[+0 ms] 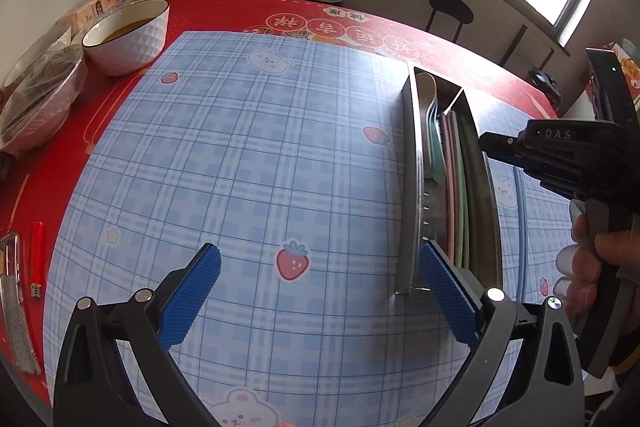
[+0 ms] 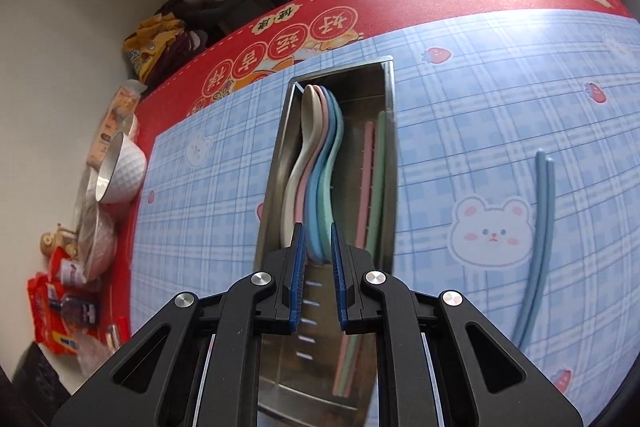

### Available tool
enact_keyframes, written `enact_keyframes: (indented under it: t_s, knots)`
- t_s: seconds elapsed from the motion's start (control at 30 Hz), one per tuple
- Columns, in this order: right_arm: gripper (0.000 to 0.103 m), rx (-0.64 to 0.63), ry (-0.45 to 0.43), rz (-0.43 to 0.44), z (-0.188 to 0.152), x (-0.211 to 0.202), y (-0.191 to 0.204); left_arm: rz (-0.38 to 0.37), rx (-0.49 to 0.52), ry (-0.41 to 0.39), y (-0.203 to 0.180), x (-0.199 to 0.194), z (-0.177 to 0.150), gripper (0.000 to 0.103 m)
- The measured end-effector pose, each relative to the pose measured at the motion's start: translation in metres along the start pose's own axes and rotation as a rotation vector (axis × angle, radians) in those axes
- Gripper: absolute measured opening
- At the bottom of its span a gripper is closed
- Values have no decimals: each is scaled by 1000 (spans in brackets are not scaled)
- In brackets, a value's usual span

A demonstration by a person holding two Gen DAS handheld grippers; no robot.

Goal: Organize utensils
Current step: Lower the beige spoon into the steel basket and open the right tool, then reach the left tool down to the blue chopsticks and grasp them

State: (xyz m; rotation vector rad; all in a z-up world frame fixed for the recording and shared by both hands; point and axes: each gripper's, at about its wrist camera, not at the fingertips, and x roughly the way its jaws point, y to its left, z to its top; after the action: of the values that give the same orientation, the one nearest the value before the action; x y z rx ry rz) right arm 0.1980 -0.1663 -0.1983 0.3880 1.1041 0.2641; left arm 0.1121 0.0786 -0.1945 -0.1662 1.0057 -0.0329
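Spoons (image 2: 316, 163), smooth curved plastic in cream, pink, blue and green, nest inside the stainless steel tray (image 2: 276, 163) on the plaid mat (image 2: 192, 211). Right gripper (image 2: 316, 247) pinches the blue spoon's handle with ribbed pads; left gripper (image 1: 320, 283) gapes wide, holding nothing. Blue chopsticks (image 2: 540, 227) lie apart

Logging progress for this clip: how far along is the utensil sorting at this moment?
Mostly done. The metal tray already holds four nested spoons on one side and pink and green chopsticks on the other. In hand: the right gripper has its pads narrowed around the spoon handles' ends over the tray; a firm grip is unclear. The left gripper is open and empty. Left: the blue chopsticks lie on the mat outside the tray.
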Motion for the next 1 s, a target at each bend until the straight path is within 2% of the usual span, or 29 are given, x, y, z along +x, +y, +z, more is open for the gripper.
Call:
enact_keyframes:
  t_s: [0.23, 0.5, 0.7, 0.8, 0.87, 0.93, 1.0]
  knots:
    - [14, -37, -63, -79, -32, -39, -46, -48, 60, 9, -34, 1, -1, 97]
    - [14, 69, -77, -125, -65, -64, -111, -78, 182, 28, -85, 1, -6, 97]
    - [14, 132, -112, -134, -74, -84, -145, -117, 260, 24, -123, 2, -7, 97]
    - [14, 147, -131, -138, -77, -93, -158, -114, 315, 20, -146, 5, -7, 96]
    - [14, 156, -135, -146, -81, -98, -167, -137, 342, 37, -161, 10, -5, 92]
    - [14, 165, -142, -152, -84, -102, -176, -166, 349, 74, -174, 20, -2, 78]
    - [14, 173, -148, -158, -88, -106, -184, -190, 348, 105, -186, 30, 2, 72]
